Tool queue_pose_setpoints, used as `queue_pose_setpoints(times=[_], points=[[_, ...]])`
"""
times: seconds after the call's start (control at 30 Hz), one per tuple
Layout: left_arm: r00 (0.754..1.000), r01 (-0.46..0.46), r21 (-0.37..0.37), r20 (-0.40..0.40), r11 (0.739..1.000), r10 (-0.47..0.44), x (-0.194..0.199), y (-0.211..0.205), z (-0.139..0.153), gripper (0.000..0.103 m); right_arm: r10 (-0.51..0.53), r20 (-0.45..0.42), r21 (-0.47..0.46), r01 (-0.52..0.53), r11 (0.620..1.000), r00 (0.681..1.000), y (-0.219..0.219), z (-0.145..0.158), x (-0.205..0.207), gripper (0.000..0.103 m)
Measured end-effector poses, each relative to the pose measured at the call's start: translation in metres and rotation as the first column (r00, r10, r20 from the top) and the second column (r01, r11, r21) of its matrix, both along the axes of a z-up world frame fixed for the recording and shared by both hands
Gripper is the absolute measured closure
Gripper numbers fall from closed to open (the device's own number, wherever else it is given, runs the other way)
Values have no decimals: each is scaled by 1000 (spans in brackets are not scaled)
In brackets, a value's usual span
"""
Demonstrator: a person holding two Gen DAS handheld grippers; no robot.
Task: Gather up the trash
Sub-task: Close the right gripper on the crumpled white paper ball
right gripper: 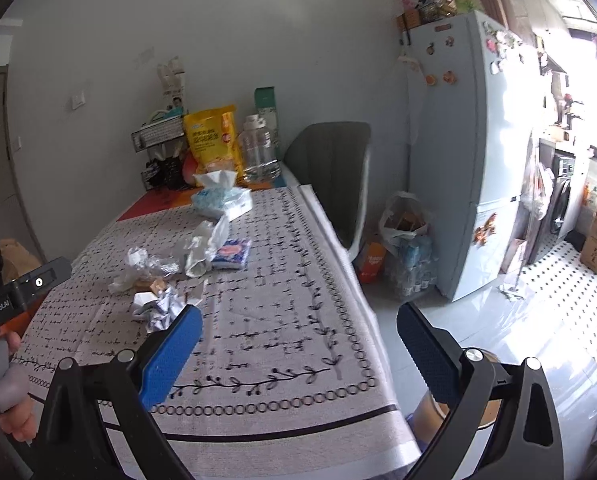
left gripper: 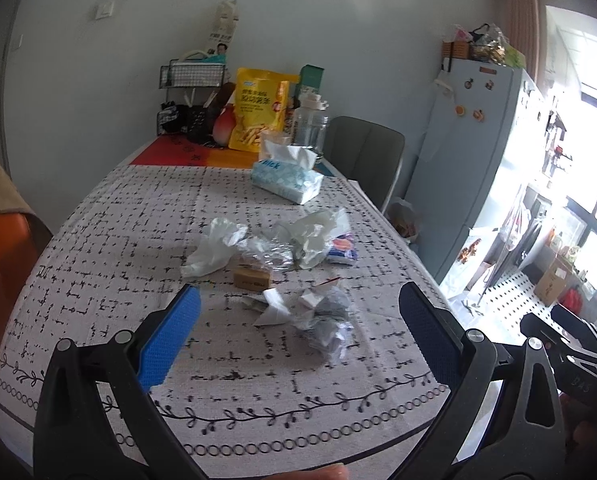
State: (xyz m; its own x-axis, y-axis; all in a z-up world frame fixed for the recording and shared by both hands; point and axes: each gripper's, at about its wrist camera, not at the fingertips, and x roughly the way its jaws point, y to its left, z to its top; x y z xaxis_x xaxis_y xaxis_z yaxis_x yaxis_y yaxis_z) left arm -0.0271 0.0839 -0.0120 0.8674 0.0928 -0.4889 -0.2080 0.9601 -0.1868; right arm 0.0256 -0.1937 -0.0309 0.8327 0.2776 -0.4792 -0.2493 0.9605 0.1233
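Note:
Trash lies in a loose heap on the patterned tablecloth (left gripper: 118,240): crumpled paper (left gripper: 326,320), a folded white scrap (left gripper: 274,308), a small brown block (left gripper: 252,279), clear plastic wrap (left gripper: 266,254), white plastic bags (left gripper: 214,250) and a blue-pink packet (left gripper: 342,250). My left gripper (left gripper: 298,320) is open and empty, hovering just before the crumpled paper. My right gripper (right gripper: 298,340) is open and empty over the table's right edge; the crumpled paper (right gripper: 160,310) sits just left of its left finger (right gripper: 170,354).
A tissue pack (left gripper: 288,178), yellow snack bag (left gripper: 258,108), clear jug (left gripper: 308,124) and wire rack (left gripper: 192,76) stand at the far end. A grey chair (right gripper: 330,176), floor bags (right gripper: 402,236) and a fridge (right gripper: 470,152) are right of the table. The left gripper's body (right gripper: 10,304) shows at left.

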Motion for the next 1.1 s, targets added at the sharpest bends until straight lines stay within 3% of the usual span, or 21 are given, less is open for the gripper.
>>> queue_pose_setpoints(times=[0.43, 0.73, 0.87, 1.1], points=[[988, -151, -61, -37, 987, 149, -14, 87, -25, 5, 179, -75, 34, -177, 984, 981, 82, -18, 27, 7], [985, -170, -109, -56, 979, 165, -14, 120, -43, 6, 282, -150, 16, -283, 959, 948, 143, -39, 41, 7], [986, -154, -136, -81, 979, 144, -7, 124, -53, 15, 298, -190, -11, -305, 952, 935, 164, -55, 53, 8], [989, -105, -151, -123, 983, 87, 15, 116, -63, 29, 296, -287, 16, -304, 953, 911, 170, -86, 82, 22]])
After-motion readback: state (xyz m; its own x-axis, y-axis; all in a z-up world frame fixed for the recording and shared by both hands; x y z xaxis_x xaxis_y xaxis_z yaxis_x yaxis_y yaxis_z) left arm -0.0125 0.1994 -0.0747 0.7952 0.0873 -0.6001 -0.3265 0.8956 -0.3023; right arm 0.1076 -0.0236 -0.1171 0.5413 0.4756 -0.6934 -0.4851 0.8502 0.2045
